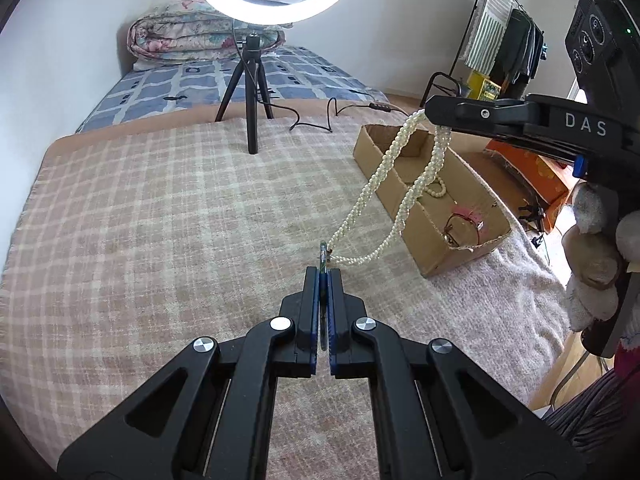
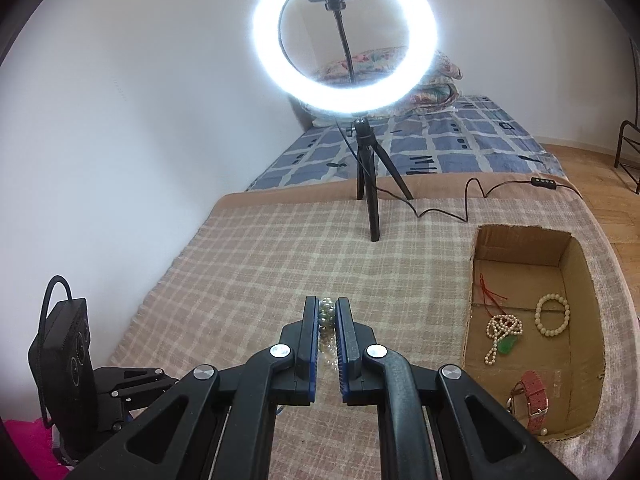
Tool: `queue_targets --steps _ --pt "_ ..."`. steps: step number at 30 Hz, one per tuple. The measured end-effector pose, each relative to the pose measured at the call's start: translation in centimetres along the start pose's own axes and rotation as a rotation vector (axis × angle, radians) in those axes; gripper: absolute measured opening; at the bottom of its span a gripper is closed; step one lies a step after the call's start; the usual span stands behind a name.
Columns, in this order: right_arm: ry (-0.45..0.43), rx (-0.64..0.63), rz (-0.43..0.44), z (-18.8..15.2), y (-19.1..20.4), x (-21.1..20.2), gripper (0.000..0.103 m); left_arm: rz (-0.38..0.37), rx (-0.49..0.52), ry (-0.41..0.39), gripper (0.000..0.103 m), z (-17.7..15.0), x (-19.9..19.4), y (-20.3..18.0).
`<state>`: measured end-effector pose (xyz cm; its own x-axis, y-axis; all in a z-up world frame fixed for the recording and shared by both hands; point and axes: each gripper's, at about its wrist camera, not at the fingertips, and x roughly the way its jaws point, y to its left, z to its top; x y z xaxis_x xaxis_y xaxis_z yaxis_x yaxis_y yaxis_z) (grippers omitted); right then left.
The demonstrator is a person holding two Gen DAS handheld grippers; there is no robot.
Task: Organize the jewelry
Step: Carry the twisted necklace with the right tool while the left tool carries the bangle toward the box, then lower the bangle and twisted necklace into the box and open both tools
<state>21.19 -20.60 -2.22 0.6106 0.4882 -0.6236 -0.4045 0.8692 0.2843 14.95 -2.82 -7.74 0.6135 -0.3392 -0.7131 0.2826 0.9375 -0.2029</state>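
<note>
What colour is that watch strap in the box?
The watch strap is pinkish red, seen best from the right wrist view.

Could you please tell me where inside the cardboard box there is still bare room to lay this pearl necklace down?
The far end of the cardboard box, between its back wall and the bead bracelet, is bare. The near half is crowded: the pendant necklace, then the pink watch by the front wall. The checked blanket left of the box is also free.
</note>
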Motion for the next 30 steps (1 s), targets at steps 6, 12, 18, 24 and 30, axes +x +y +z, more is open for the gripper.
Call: queue_targets --steps 6,12,18,24,30 --pt "-0.070 0.025 -0.014 1.0 -1.8 -3.2 0.006 -0.040 0.017 -0.044 0.001 1.8 -0.7 -2.0" --pt "-0.148 0.064 -0.053 2.1 -4.4 -6.3 0.006 -0.083 0.021 -0.079 0.001 3.9 -0.8 -4.0" --pt "-0.224 0.115 -0.096 3.2 -7.7 -9.4 0.006 -0.127 0.025 -0.100 0.001 5.7 -0.2 -6.3" --pt "-0.233 0.128 -0.147 4.2 -10.7 -9.6 0.006 -0.164 0.029 -0.092 0.001 6.8 1.5 -8.7" --pt "-0.221 0.130 -0.182 5.1 -13.3 -8.5 0.006 -0.177 0.028 -0.064 0.001 7.0 3.8 -10.1"
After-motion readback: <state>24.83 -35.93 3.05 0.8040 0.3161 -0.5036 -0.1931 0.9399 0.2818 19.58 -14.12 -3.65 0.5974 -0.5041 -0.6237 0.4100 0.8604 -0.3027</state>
